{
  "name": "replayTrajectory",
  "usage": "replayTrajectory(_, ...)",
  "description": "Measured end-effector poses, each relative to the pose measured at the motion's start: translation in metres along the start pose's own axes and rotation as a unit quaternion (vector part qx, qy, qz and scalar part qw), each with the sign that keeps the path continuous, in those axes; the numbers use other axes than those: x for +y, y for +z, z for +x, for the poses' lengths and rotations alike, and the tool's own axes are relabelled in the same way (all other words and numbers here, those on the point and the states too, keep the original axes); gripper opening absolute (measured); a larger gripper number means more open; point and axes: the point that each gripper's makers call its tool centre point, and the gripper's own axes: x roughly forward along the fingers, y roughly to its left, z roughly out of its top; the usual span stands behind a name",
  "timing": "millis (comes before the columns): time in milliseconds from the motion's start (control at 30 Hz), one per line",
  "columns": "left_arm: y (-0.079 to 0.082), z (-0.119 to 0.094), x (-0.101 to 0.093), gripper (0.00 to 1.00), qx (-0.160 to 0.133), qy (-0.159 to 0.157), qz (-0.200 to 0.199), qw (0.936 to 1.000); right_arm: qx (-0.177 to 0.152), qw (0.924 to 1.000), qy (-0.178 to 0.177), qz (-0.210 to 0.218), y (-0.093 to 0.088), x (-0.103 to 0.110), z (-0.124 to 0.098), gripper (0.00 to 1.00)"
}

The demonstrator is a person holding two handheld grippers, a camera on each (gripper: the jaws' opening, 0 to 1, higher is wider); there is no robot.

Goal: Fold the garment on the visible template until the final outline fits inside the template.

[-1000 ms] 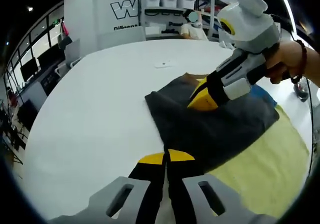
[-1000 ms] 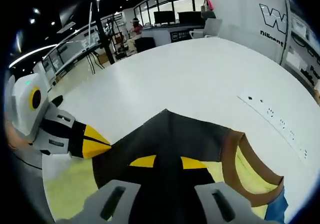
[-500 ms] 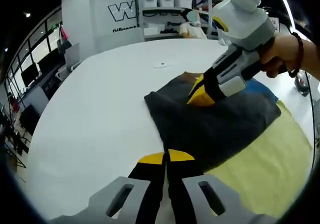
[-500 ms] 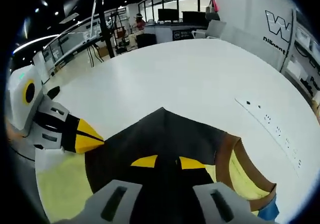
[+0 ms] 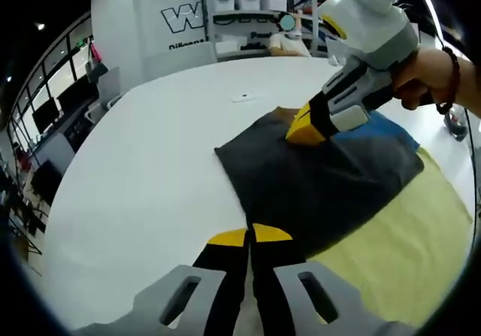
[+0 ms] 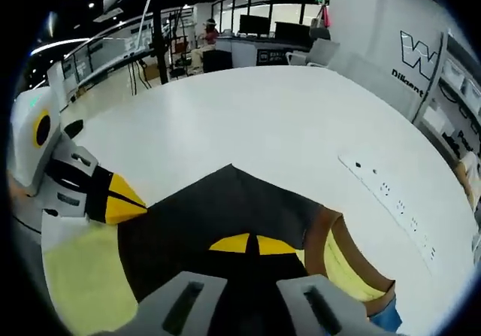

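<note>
Both my hand-held grippers, left [image 5: 249, 236] and right [image 6: 250, 244], are clamped on the dark garment [image 5: 316, 178] over the yellow template [image 5: 406, 246] on the white desk [image 5: 150, 163].

In the left gripper view, the dark grey folded garment [image 5: 316, 174] lies mid-frame on the round white table [image 5: 150, 171], overlapping the pale yellow template sheet [image 5: 406, 246] at lower right. The left gripper [image 5: 249, 237] sits at bottom centre on the garment's near edge; the right gripper [image 5: 307, 129] enters from upper right onto its far edge. In the right gripper view, a white power strip [image 6: 387, 197] lies right of the garment.
</note>
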Motion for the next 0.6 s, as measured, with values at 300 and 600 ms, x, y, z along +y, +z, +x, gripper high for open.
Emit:
replayTrajectory(300,-0.001,0.0,0.005,0.01,0.004,0.019,0.011,0.9997,-0.009,0.9997,-0.014,0.019,-0.008,-0.001,0.01,0.0)
replayTrajectory(600,-0.004,-0.003,0.011,0.02,0.011,0.017,-0.002,0.9998,-0.051,0.9945,-0.049,0.077,-0.006,-0.025,-0.012,0.15)
